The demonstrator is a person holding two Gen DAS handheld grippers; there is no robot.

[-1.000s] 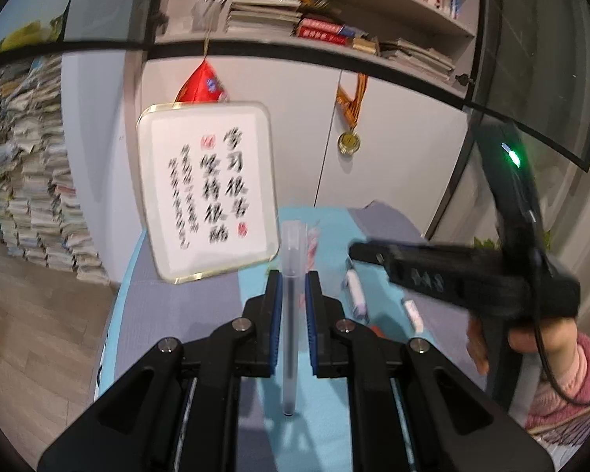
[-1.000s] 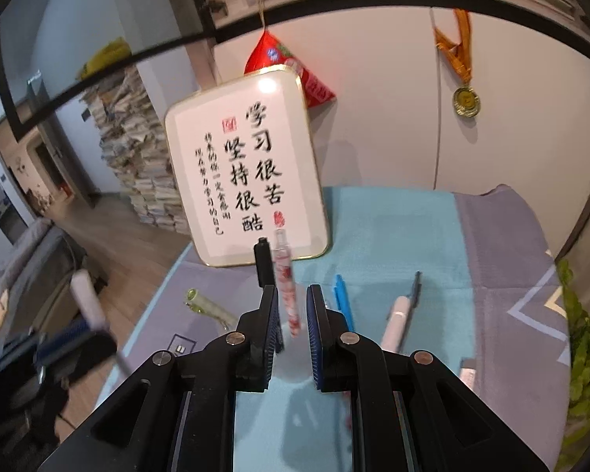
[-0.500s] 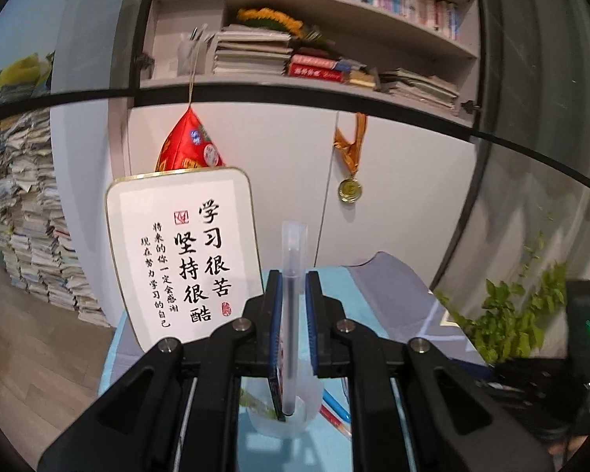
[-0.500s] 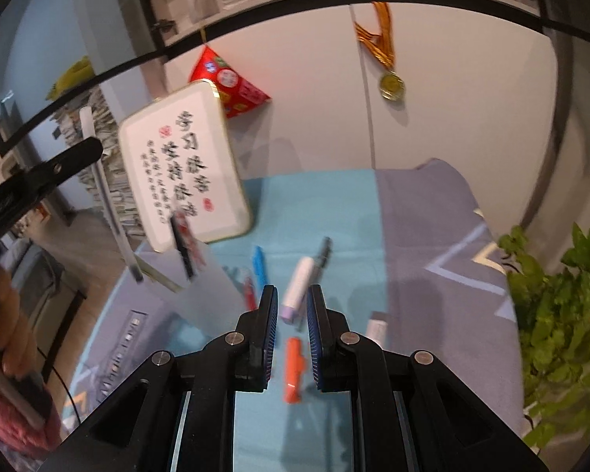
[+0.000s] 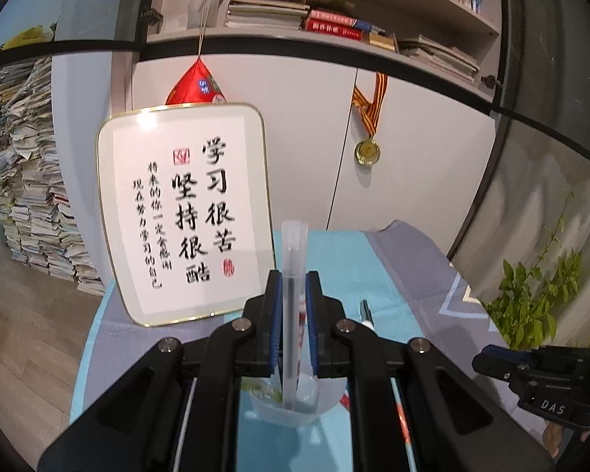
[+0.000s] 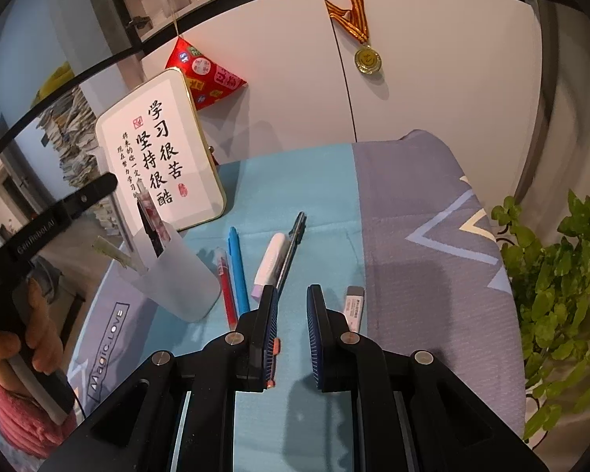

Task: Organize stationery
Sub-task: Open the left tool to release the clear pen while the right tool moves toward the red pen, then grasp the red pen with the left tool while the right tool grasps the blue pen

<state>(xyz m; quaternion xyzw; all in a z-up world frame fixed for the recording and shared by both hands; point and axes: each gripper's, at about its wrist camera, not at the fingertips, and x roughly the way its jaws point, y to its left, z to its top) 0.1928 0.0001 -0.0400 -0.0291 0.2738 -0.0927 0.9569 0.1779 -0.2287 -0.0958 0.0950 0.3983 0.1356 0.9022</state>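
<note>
My left gripper (image 5: 294,277) is shut on a clear pen (image 5: 294,244), held upright with its lower end just above or inside the frosted cup (image 5: 295,409). In the right wrist view that cup (image 6: 177,275) stands left of centre and holds a black pen, a red patterned pen (image 6: 153,224) and a pale green one. My right gripper (image 6: 293,295) is shut and empty. It hovers over loose stationery on the blue cloth: a red pen (image 6: 226,287), a blue pen (image 6: 238,271), a white and purple marker (image 6: 269,263), a black pen (image 6: 293,244) and a small white eraser (image 6: 354,306).
A framed calligraphy board (image 6: 161,157) leans against the white cabinet behind the cup. A leafy plant (image 6: 562,275) stands at the table's right edge. An orange pen (image 6: 275,346) shows partly under my right gripper. A person's hand in a pink sleeve (image 6: 19,354) holds the left gripper.
The left gripper carried the clear pen over to the cup. The right gripper swung right from the cup and lowered over the loose pens.
</note>
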